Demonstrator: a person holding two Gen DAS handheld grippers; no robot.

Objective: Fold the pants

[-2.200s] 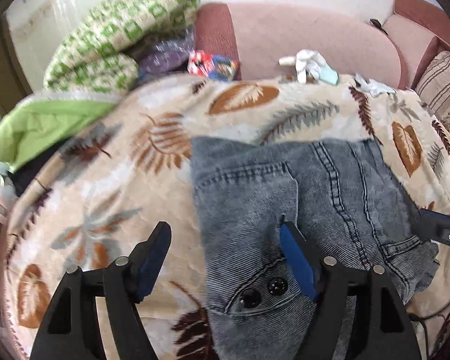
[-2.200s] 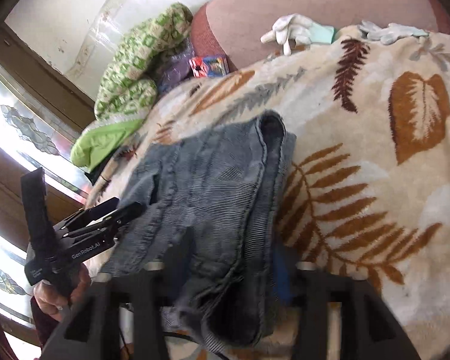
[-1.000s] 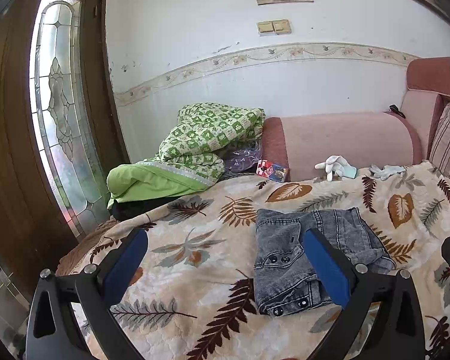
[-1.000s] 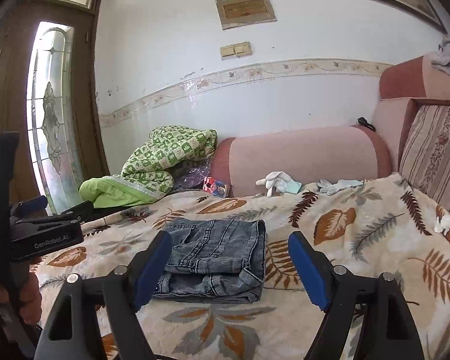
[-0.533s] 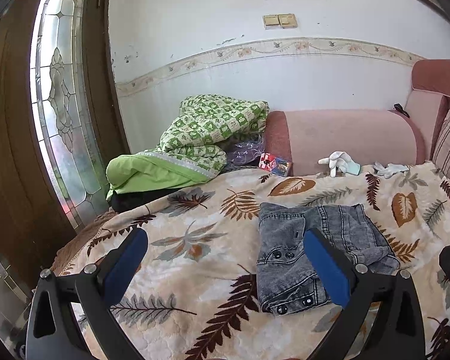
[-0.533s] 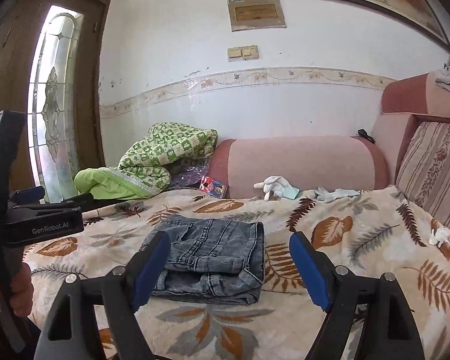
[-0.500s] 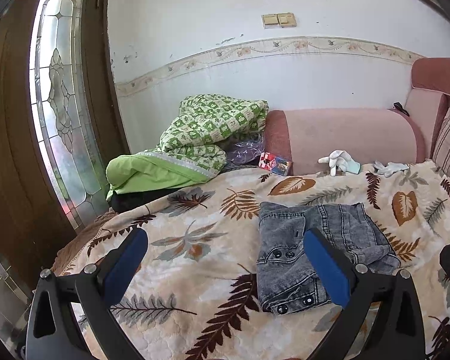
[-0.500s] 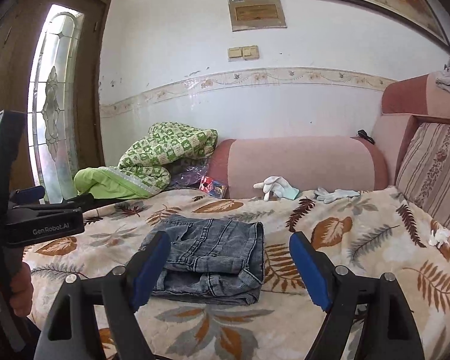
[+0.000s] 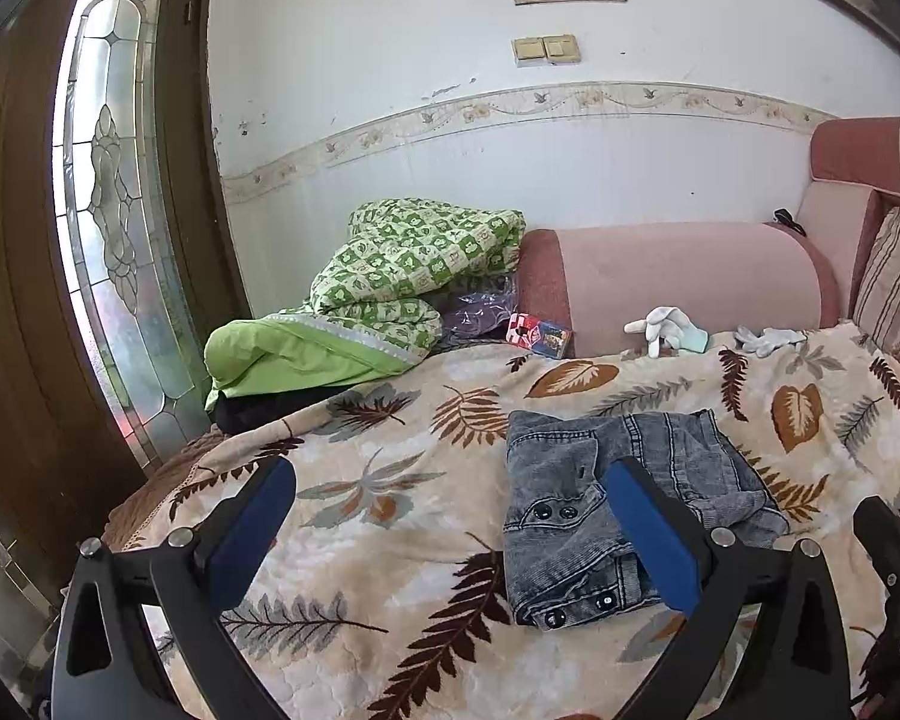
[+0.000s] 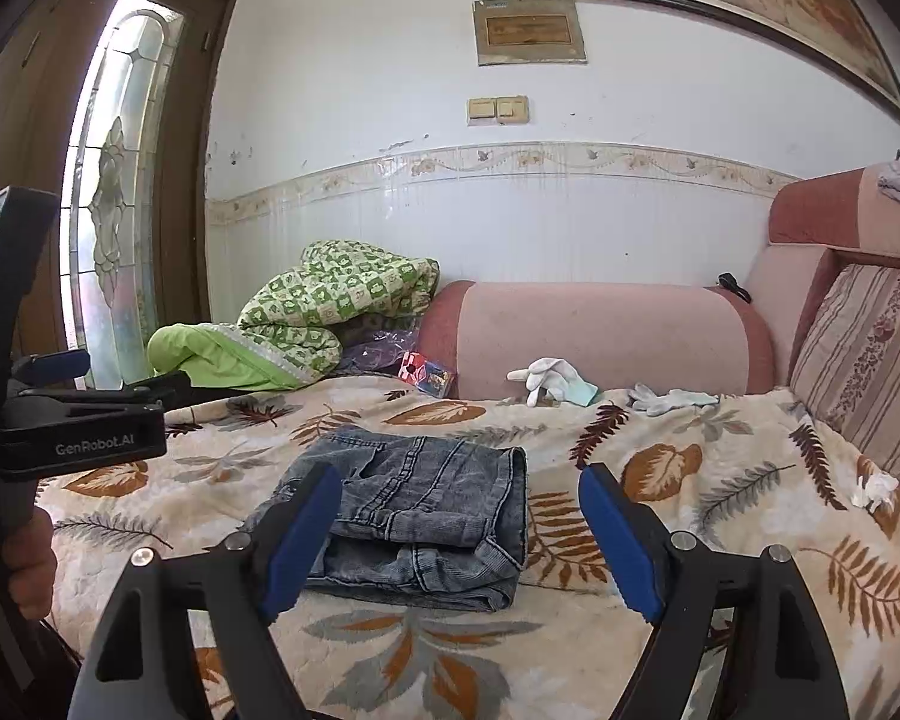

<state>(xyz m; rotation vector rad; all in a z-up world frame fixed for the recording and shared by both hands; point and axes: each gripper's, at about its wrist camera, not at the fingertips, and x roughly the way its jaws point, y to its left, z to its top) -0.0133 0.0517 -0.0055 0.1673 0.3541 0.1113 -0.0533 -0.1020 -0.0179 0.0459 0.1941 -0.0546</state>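
The grey denim pants (image 9: 618,498) lie folded into a compact stack on the leaf-patterned blanket (image 9: 390,480); they show too in the right wrist view as the pants (image 10: 426,516). My left gripper (image 9: 450,480) hangs open above the blanket's near edge, clear of the cloth, nothing between its blue pads. My right gripper (image 10: 459,501) is open as well, held back from the pants with empty jaws. At the left edge of the right wrist view, the body of the left gripper (image 10: 84,438) is held in a hand.
A green checked quilt (image 9: 414,276) and a lime pillow (image 9: 294,354) are piled at the back left. White gloves (image 9: 666,330) and a small colourful box (image 9: 537,333) lie by the pink sofa arm (image 9: 678,276). A striped cushion (image 10: 870,360) stands at right, a glass-panelled door (image 9: 108,210) at left.
Over two seconds both grippers let go of the pants and pulled back and up from them. In the last half second the view barely shifts.
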